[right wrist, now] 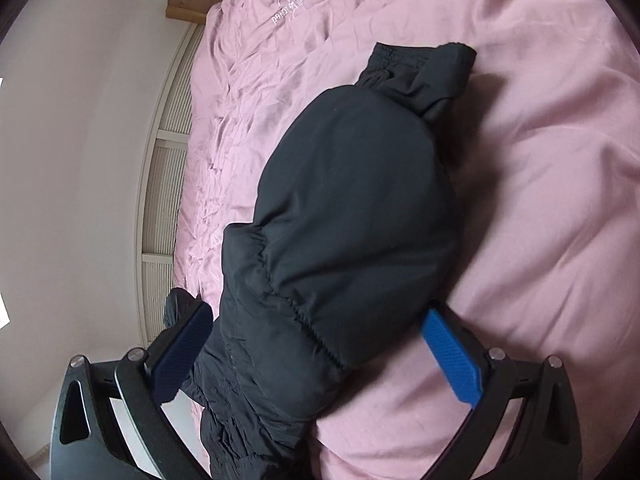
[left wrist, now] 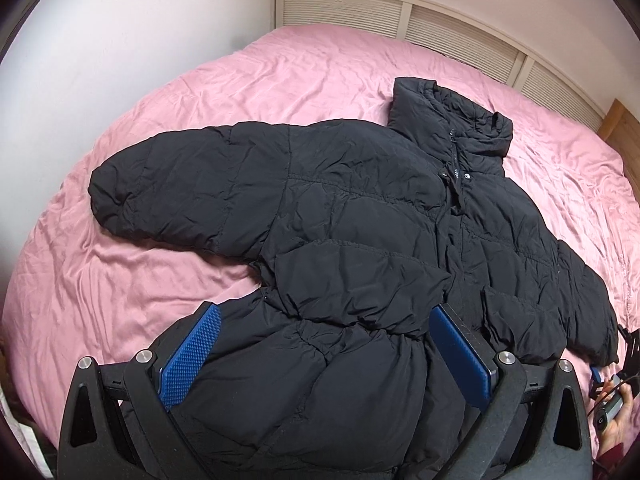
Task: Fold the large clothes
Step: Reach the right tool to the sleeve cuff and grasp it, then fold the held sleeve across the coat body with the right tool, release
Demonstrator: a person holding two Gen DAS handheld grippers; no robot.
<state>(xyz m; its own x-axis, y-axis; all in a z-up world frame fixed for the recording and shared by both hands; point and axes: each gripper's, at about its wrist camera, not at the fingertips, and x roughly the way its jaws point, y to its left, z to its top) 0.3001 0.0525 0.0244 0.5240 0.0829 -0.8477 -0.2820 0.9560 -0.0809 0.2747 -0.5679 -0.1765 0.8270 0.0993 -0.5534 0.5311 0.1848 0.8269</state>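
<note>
A black puffer jacket [left wrist: 360, 216] lies spread front-up on a pink bed sheet [left wrist: 200, 92], collar toward the headboard, one sleeve stretched left, the other to the right. My left gripper [left wrist: 324, 344] is open, its blue pads on either side of the jacket's bunched lower hem. In the right wrist view the right sleeve [right wrist: 352, 208] lies across the sheet with its cuff [right wrist: 424, 68] far from me. My right gripper [right wrist: 316, 344] is open, its pads straddling the sleeve's upper part. The right gripper also shows in the left wrist view [left wrist: 612, 384] beside the sleeve end.
A slatted white headboard [left wrist: 460, 36] runs behind the bed, with a white wall [left wrist: 120, 40] on the left and a wooden panel [left wrist: 620, 120] at the far right. The sheet [right wrist: 540, 160] is wrinkled, with embroidered writing [right wrist: 304, 4] near its far edge.
</note>
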